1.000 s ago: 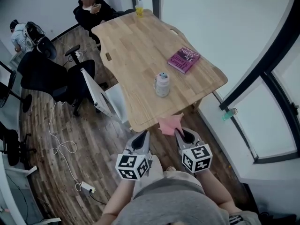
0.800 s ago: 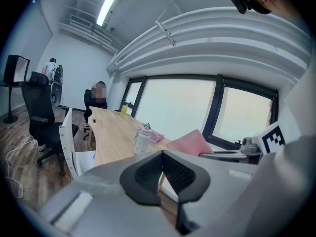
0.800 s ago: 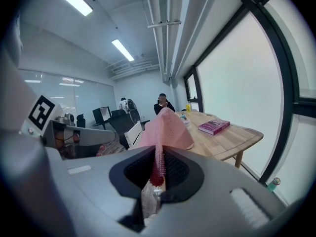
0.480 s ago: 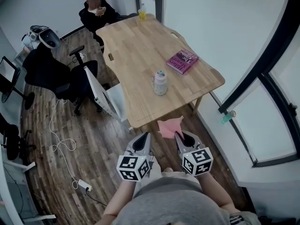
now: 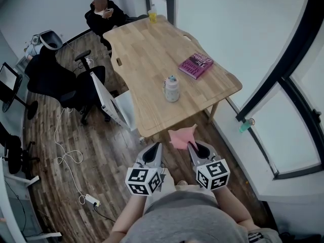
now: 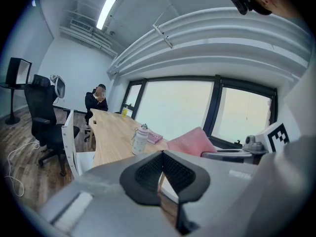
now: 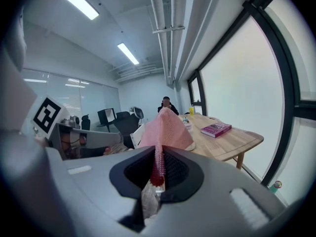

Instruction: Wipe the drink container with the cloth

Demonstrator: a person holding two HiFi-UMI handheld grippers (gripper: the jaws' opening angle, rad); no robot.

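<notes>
Low centre, side by side: left tongs (image 5: 153,149) closed, seemingly empty; right tongs (image 5: 193,146) pinching the pink cloth (image 5: 181,136).

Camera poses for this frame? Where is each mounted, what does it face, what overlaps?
Head view: on the person's head, looking steeply down at the table, bottle and book; shows the torso, left gripper and right gripper.
Left gripper view: on the left gripper, along its shut, empty jaws toward the table; right gripper at its right.
Right gripper view: on the right gripper, along jaws shut on the cloth; left gripper at its left.
Shared: all three show table, book, cloth.
</notes>
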